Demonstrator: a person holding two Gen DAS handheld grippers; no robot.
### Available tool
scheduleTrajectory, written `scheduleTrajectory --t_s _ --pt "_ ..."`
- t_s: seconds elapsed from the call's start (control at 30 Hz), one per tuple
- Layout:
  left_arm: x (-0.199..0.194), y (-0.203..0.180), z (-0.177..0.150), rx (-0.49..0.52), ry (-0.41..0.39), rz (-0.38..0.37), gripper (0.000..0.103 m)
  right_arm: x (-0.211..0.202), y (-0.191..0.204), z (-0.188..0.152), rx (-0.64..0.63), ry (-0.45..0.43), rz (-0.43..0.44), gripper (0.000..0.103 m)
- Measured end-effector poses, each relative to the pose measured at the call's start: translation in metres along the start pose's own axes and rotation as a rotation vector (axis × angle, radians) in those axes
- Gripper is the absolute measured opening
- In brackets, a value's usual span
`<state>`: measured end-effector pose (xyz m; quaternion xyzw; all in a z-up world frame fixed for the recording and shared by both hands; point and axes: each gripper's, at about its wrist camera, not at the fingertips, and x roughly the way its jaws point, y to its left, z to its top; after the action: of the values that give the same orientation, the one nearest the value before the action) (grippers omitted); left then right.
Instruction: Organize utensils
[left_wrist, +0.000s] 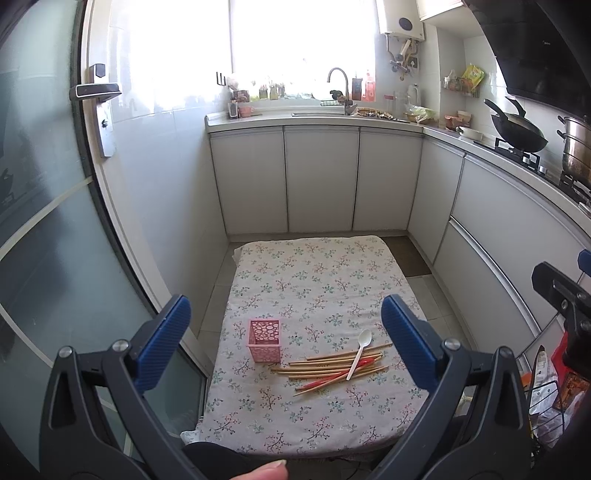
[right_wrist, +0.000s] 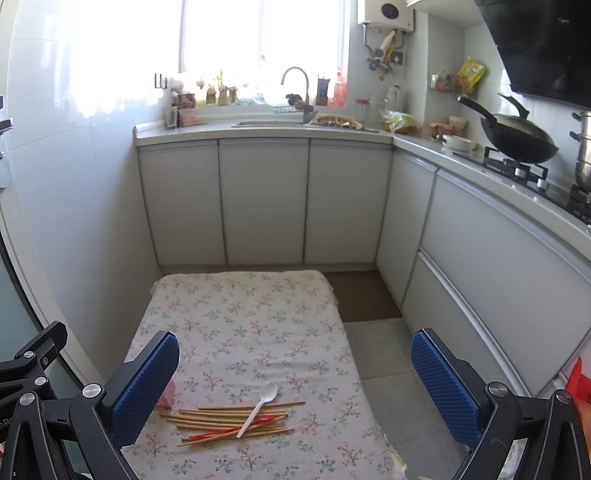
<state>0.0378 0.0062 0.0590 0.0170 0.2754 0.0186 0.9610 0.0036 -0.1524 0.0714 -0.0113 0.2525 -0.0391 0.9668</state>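
Note:
A pile of wooden chopsticks, some red-tipped, lies on the floral-cloth table. A white plastic spoon rests across the pile. A pink perforated holder stands upright just left of the pile. My left gripper is open and empty, held above the table's near end. In the right wrist view the chopsticks, spoon and a corner of the pink holder show. My right gripper is open and empty, held above the pile.
White kitchen cabinets with a sink and tap stand behind the table. A stove with a black wok runs along the right. A glass door is at the left. Bags lie at the right.

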Motion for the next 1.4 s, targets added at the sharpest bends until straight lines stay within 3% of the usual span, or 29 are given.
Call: scheduleTrajectory --t_s 0.33,0.77,1.03,1.27,1.4 --pt "0.007 -0.003 0.001 0.005 0.011 0.003 0.102 0.015 0.001 0.001 0.008 0.006 0.009 0.103" --pt "0.046 -0.010 0.003 0.028 0.061 0.007 0.102 0.057 -0.005 0.003 0.027 0.052 0.029 0.103" --pt "0.096 -0.008 -0.001 0.022 0.124 0.019 0.102 0.110 -0.010 0.000 0.055 0.118 0.050 0.103" --pt "0.151 -0.013 -0.009 0.013 0.195 -0.048 0.102 0.170 -0.014 -0.012 0.064 0.189 0.037 0.103" --pt "0.183 -0.013 -0.015 0.013 0.183 -0.062 0.102 0.213 -0.017 -0.021 0.067 0.227 0.014 0.103"
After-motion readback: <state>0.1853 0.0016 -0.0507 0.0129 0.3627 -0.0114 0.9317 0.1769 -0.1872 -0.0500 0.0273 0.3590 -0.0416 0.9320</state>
